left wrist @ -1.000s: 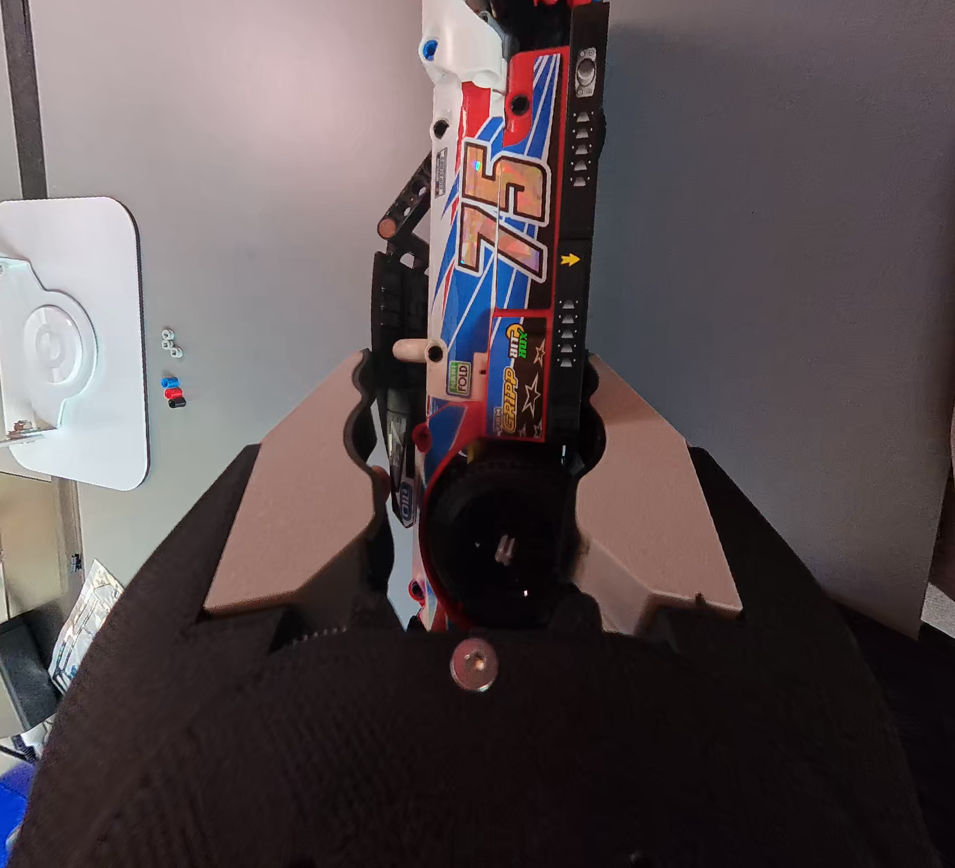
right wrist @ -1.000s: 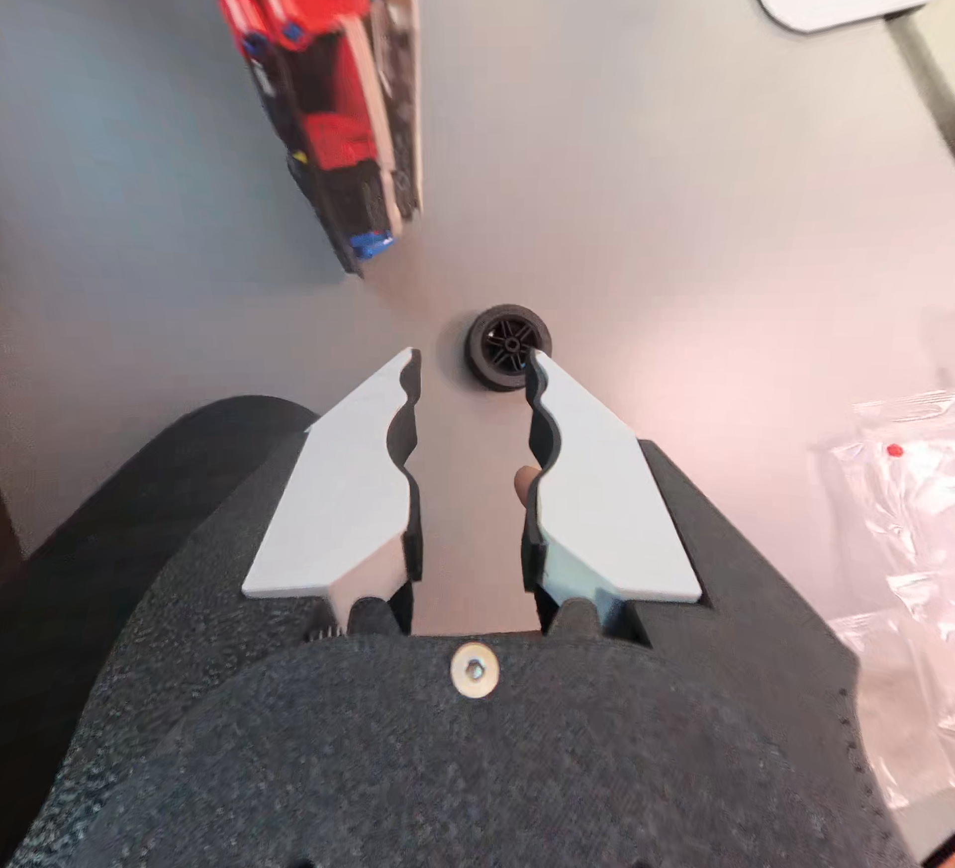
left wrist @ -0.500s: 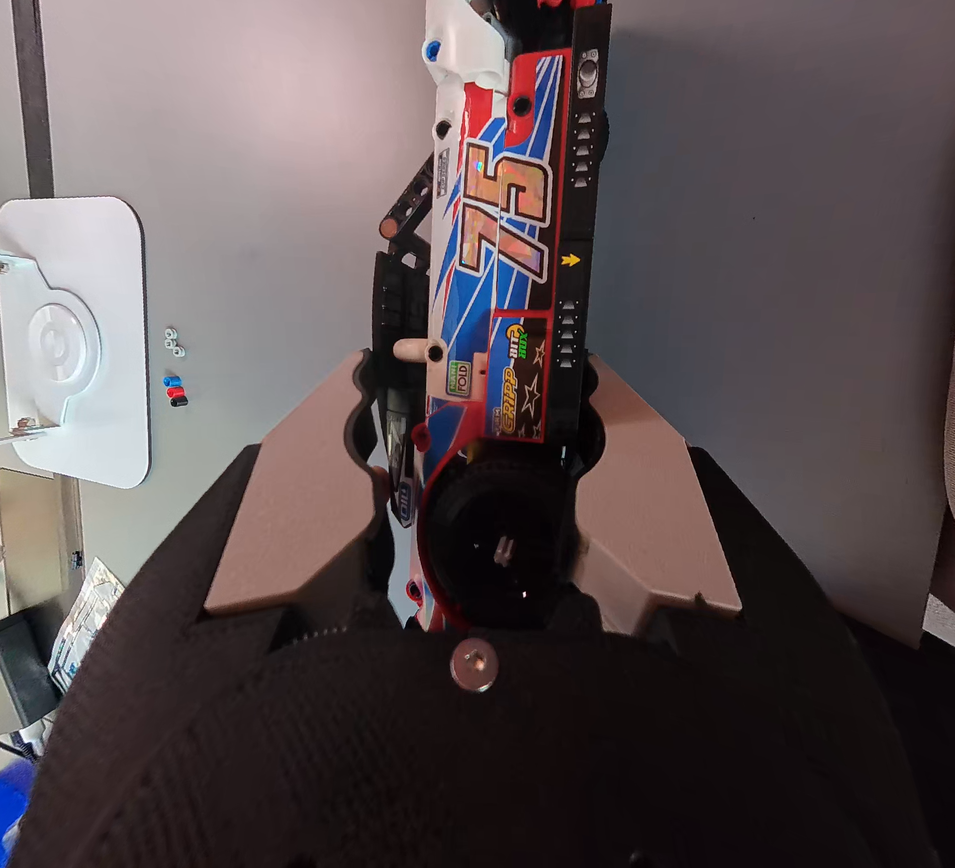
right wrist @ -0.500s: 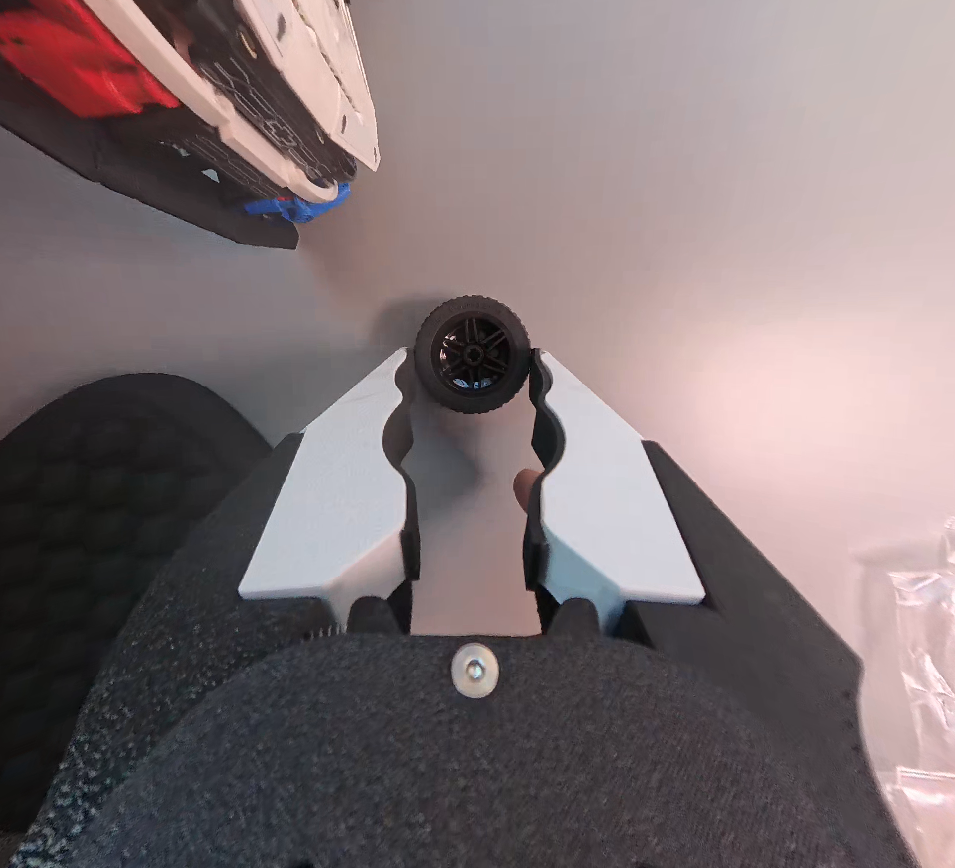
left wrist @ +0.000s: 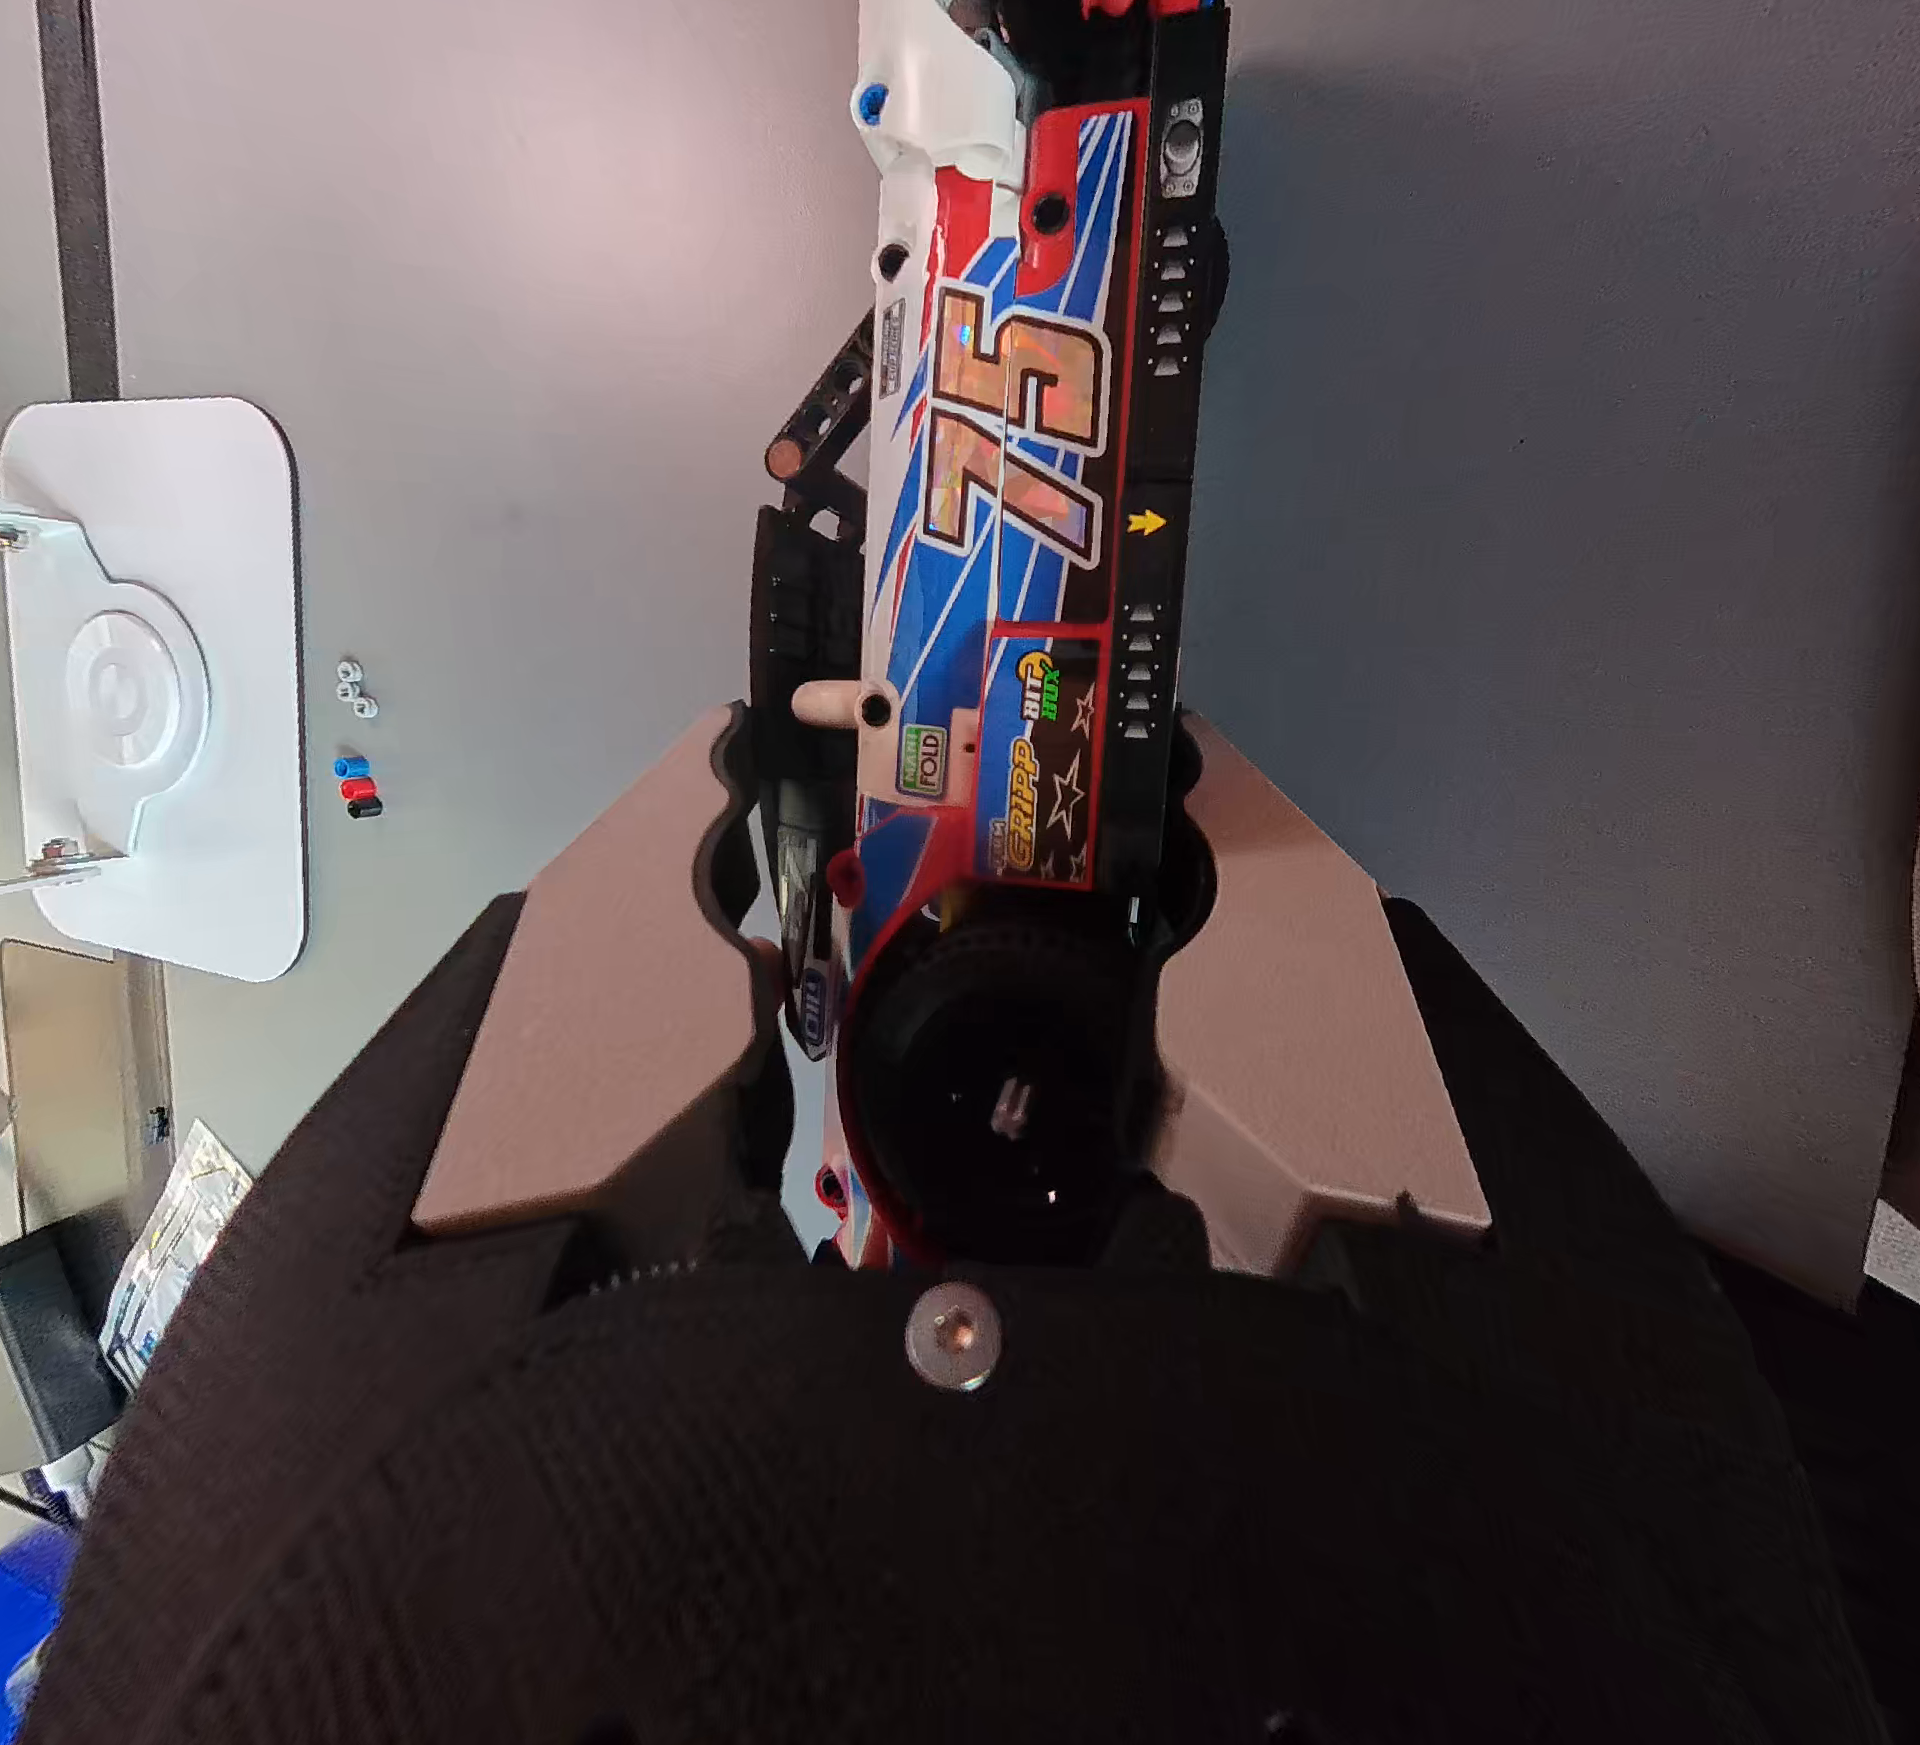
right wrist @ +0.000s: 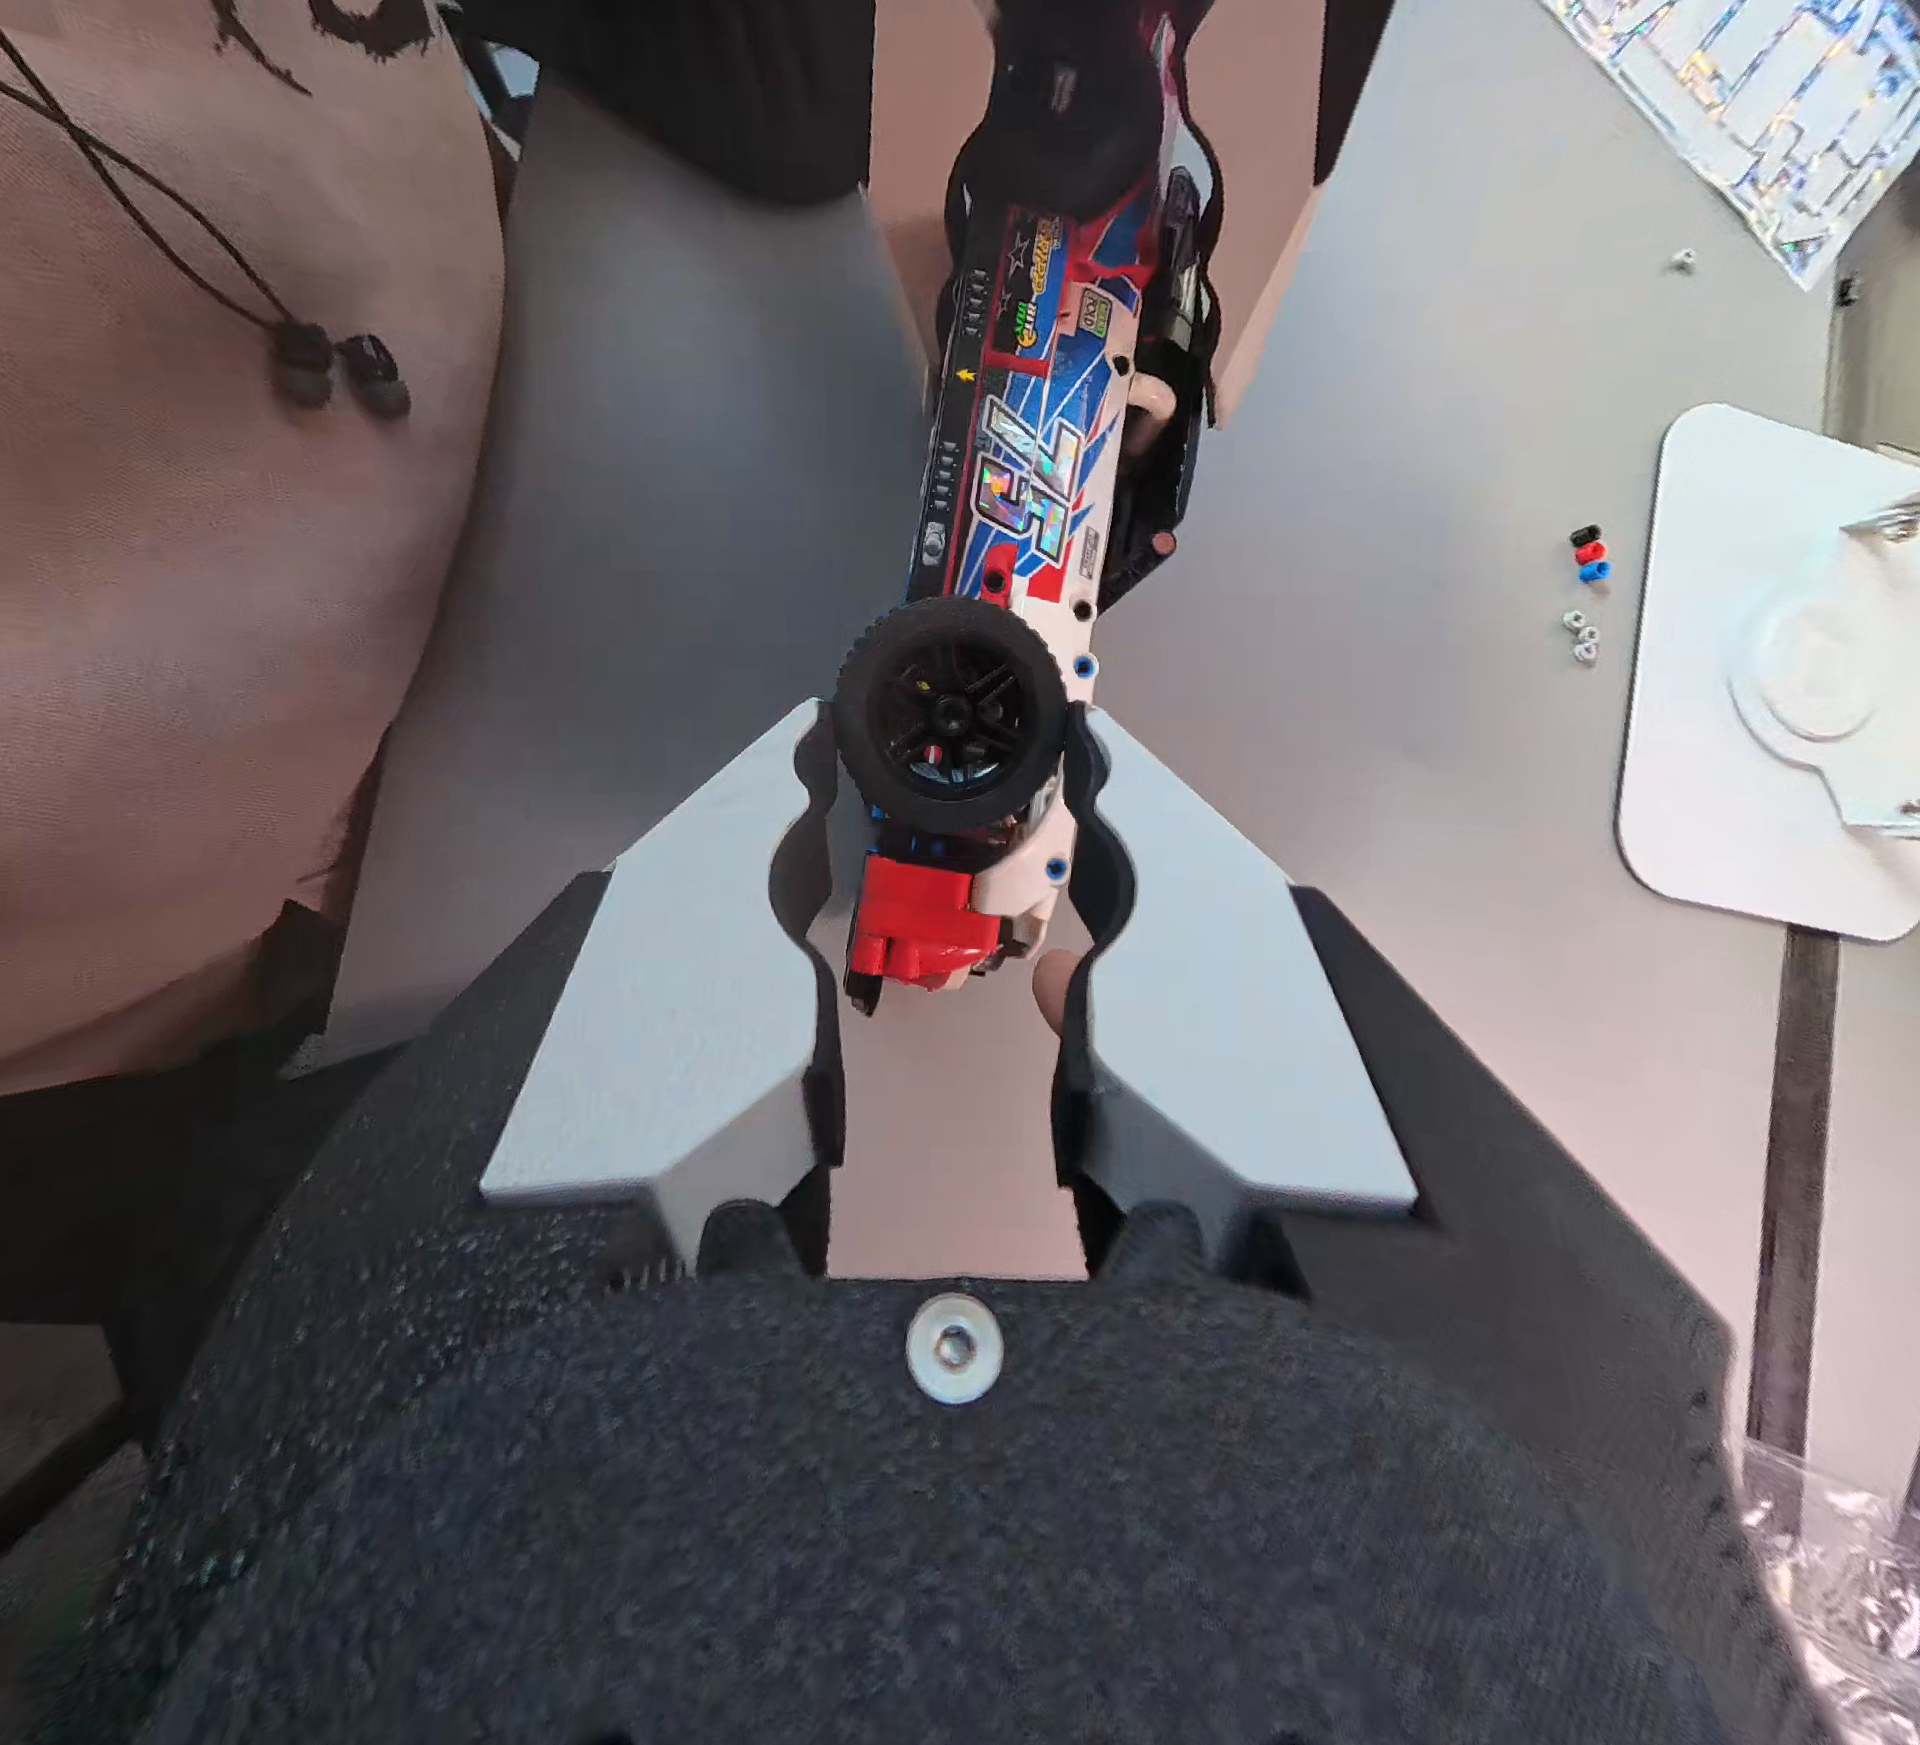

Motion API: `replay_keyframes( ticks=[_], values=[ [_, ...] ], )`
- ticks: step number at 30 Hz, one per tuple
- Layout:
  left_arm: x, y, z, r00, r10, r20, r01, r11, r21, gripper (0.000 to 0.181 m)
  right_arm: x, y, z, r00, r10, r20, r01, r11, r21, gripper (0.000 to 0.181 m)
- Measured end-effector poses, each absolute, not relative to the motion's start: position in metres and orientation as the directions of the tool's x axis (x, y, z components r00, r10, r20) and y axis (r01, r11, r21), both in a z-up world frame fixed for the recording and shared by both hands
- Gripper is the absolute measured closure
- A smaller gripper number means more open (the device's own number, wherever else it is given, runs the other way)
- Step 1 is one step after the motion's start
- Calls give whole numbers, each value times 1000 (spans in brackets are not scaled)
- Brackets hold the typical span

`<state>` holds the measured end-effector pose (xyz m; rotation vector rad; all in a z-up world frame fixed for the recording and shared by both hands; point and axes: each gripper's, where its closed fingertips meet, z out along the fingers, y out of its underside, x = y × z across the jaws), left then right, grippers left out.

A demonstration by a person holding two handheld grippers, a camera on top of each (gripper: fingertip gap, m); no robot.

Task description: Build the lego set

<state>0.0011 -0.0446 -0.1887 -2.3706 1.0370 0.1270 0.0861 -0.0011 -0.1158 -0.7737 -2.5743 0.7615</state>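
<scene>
The wheel [right wrist: 951, 727] has left the table; my right gripper [right wrist: 951, 739] now clamps it against the car [right wrist: 1023, 490]. My left gripper [left wrist: 961, 760] remains clenched on the car's rear.

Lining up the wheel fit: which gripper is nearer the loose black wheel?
Right. The right gripper has the black wheel between its jaws' tips; the left gripper clamps the car at its far end.

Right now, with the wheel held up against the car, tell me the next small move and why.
Probably press the black wheel straight into the car at its front wheel position. The right gripper holds the wheel by its tread against the car's side, and the left gripper clamps the car's other end, bracing it. Whether hub and axle are lined up is hidden, so push gently.
</scene>
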Motion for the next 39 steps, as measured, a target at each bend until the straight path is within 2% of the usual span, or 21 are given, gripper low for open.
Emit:
replay_keyframes(
  ticks=[7,18,32,39],
  values=[
    [1,-44,-188,698,-650,-300,-705,-551,-446,106,83,-4,-130,-825,546,146,419,764,-491,140],
    [0,-44,-189,697,-651,-300,-706,-550,-446,106,85,2,-136,-879,461,120,371,822,-433,139],
    [1,-45,-188,695,-642,-323,-710,-544,-447,107,88,-2,-138,-943,322,81,244,839,-487,140],
    [2,-45,-188,693,-636,-340,-714,-541,-444,106,90,-6,-132,-949,282,138,167,825,-539,140]
  ],
)
